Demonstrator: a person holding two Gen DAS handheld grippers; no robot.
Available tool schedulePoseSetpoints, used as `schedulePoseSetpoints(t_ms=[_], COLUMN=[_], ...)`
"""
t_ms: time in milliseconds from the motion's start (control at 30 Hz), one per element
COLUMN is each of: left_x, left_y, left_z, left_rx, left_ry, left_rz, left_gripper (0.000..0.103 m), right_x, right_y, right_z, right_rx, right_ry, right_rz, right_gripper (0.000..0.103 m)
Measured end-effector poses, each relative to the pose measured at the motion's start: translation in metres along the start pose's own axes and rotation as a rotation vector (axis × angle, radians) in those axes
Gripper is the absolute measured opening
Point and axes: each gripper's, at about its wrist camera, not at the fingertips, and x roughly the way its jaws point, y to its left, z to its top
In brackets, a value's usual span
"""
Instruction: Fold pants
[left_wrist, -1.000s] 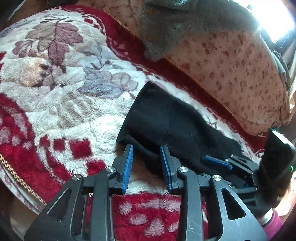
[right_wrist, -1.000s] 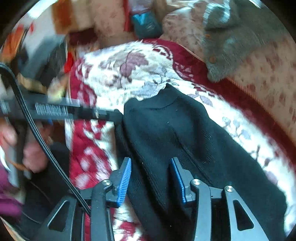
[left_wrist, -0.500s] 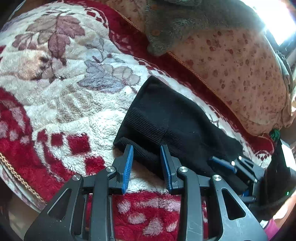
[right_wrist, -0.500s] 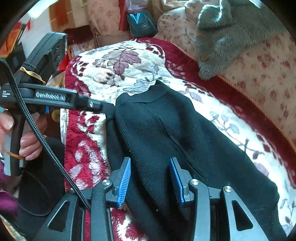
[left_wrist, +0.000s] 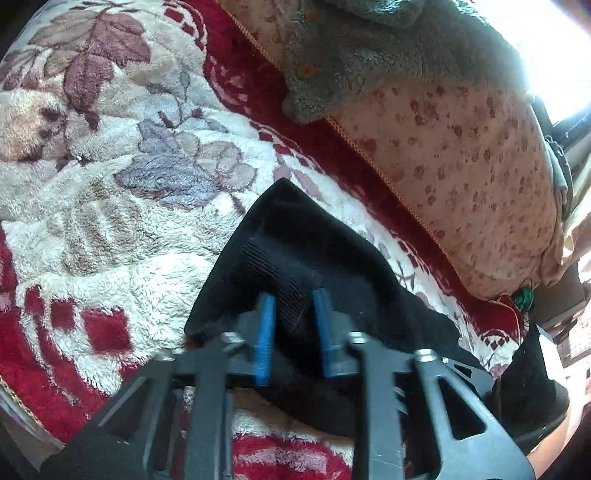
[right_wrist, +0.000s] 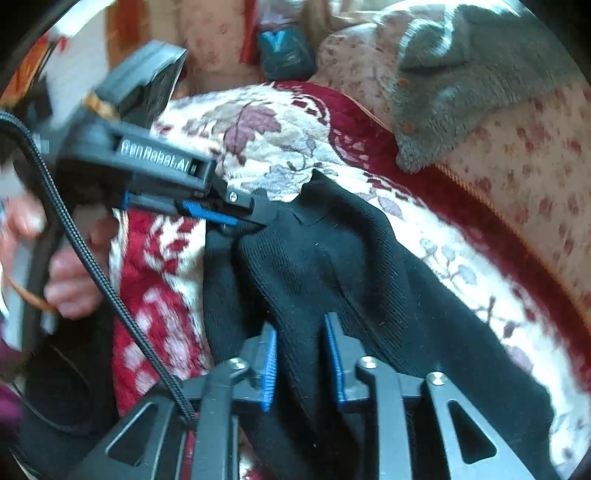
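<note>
Black knit pants (left_wrist: 314, 254) lie on a red and white floral blanket (left_wrist: 110, 184); they also show in the right wrist view (right_wrist: 351, 266). My left gripper (left_wrist: 293, 301) has its blue-padded jaws narrowed around the ribbed waistband edge, and it shows from the side in the right wrist view (right_wrist: 240, 218), pinching the pants' near corner. My right gripper (right_wrist: 301, 328) has its jaws narrowed around a raised fold of the pants further along the same edge.
A grey fleece garment (left_wrist: 369, 55) lies on a spotted beige cushion (left_wrist: 480, 177) behind the blanket. The blanket's front edge (left_wrist: 22, 398) drops off at the lower left. A hand (right_wrist: 55, 266) holds the left gripper's handle.
Both grippers moved forward onto the pants and narrowed their jaws on the fabric. The left one now has the waistband edge lifted and bunched between its pads.
</note>
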Motion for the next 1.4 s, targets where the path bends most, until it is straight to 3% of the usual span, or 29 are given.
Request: schedulePoseSetpoints(t_ms=[267, 500, 600, 633, 700, 833, 933, 1133, 1233, 1400], left_x=[-0.044, -0.019, -0.029, -0.036, -0.046, -0.065, -0.063, -0.03, -0.006, 0.035], left_y=[0.004, 0.028, 0.017, 0.01, 0.003, -0.015, -0.037, -0.095, -0.13, -0.194], left_z=[-0.015, -0.029, -0.031, -0.03, -0.03, -0.029, -0.029, -0.04, -0.054, -0.087], left_rx=[0.029, -0.033, 0.008, 0.037, 0.067, 0.109, 0.16, 0.262, 0.328, 0.46], left_ry=[-0.083, -0.018, -0.072, -0.105, -0.144, -0.201, -0.197, -0.108, -0.04, 0.058], left_rz=[-0.023, 0.079, 0.14, 0.187, 0.222, 0.212, 0.194, 0.136, 0.097, 0.064], left_gripper=[0.006, 0.006, 0.006, 0.006, 0.007, 0.021, 0.023, 0.023, 0.023, 0.023], right_x=[-0.018, 0.001, -0.005, -0.008, -0.021, -0.069, -0.097, -0.152, -0.187, -0.235], right_y=[-0.003, 0.012, 0.008, 0.006, -0.004, -0.052, -0.088, -0.134, -0.152, -0.166], right_z=[-0.003, -0.016, -0.016, -0.015, -0.016, -0.031, -0.047, -0.098, -0.135, -0.182], right_rx=[0.118, 0.108, 0.136, 0.144, 0.181, 0.3, 0.382, 0.522, 0.639, 0.721], right_ry=[-0.023, 0.024, 0.02, 0.029, 0.043, -0.036, -0.062, -0.091, -0.141, -0.164], right_rz=[0.158, 0.159, 0.179, 0.195, 0.224, 0.144, 0.054, -0.082, -0.09, -0.2], right_gripper=[0.011, 0.012, 0.02, 0.027, 0.029, 0.03, 0.03, 0.031, 0.031, 0.037])
